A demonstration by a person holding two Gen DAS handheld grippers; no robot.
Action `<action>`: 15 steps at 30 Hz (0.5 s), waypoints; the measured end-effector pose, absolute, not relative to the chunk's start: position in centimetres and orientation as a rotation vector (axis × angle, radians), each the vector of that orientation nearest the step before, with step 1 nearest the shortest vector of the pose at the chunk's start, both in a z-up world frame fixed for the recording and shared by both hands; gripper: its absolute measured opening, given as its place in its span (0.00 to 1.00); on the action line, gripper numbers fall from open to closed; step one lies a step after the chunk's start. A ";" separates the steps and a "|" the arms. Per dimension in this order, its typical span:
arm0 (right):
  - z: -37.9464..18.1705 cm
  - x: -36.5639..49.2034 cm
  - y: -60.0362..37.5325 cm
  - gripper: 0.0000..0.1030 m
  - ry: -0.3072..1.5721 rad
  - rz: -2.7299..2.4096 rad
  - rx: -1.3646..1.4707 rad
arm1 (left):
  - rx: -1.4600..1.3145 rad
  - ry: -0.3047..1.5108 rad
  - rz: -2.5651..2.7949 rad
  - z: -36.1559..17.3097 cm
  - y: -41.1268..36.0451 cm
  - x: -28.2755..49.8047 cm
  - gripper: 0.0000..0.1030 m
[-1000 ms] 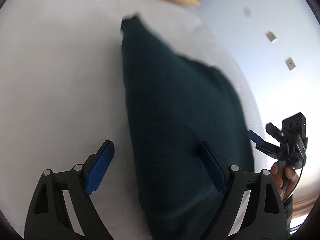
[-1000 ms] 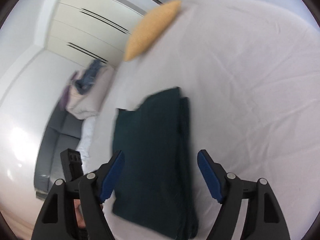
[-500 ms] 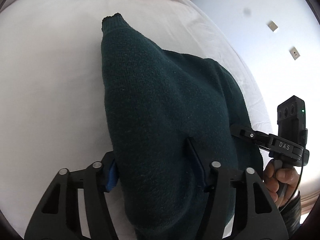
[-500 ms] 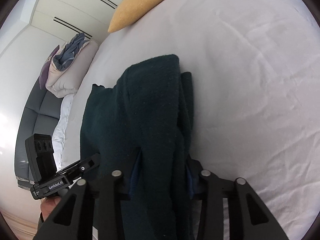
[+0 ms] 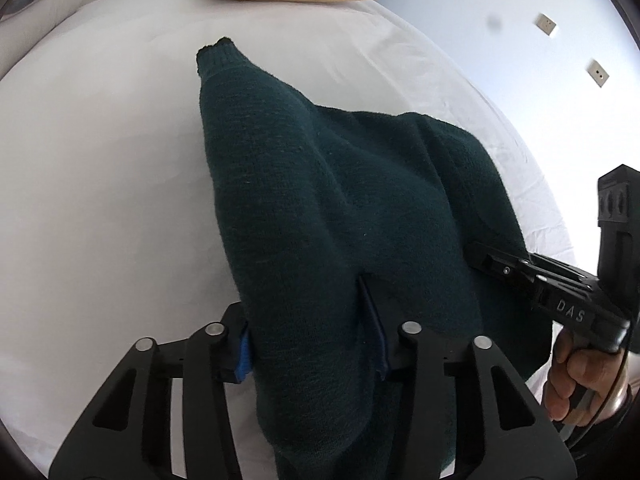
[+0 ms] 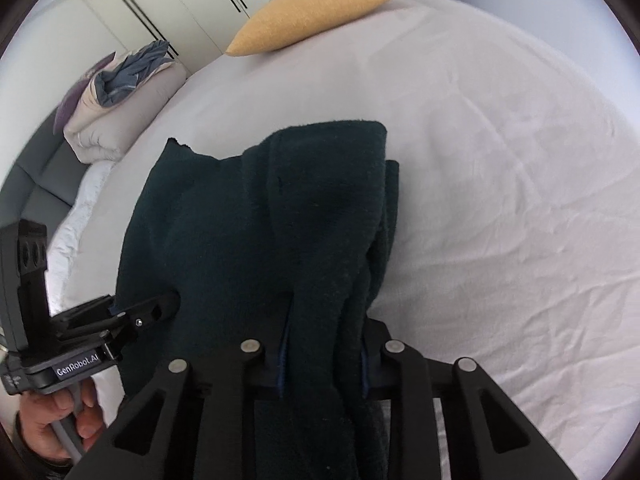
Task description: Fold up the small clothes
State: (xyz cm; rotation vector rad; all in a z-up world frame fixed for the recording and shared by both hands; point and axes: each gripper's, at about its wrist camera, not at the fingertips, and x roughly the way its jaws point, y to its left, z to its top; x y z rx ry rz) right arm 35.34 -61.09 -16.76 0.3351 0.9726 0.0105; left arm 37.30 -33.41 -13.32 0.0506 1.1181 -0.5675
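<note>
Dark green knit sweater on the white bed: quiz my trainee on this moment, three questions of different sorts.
1. True or false: both grippers are shut on the dark green knit sweater.
2. Which lies at the bed's far edge? A) mustard-yellow cushion B) red blanket C) laptop
3. Fill in: the sweater's ribbed cuff points ___ the left gripper.

Key: 1 true; 2 A; 3 away from. The right gripper clamps a bunched fold.

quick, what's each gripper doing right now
Left gripper: jaws closed on the dark green sweater.
Right gripper: jaws closed on the same sweater.
</note>
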 end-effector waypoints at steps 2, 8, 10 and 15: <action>-15.5 35.0 -59.8 0.23 0.957 -0.009 0.271 | 0.045 1.112 -0.570 -12.8 -33.3 36.8 0.35; -10.1 31.4 -56.2 0.22 0.874 0.022 0.239 | 0.018 1.071 -0.573 -8.5 -30.5 34.1 0.33; -8.7 30.0 -54.8 0.22 0.858 0.042 0.243 | 0.028 1.037 -0.568 -6.4 -29.0 32.3 0.33; -6.3 25.7 -49.8 0.22 0.845 0.106 0.250 | 0.040 1.000 -0.551 -2.8 -24.6 27.9 0.33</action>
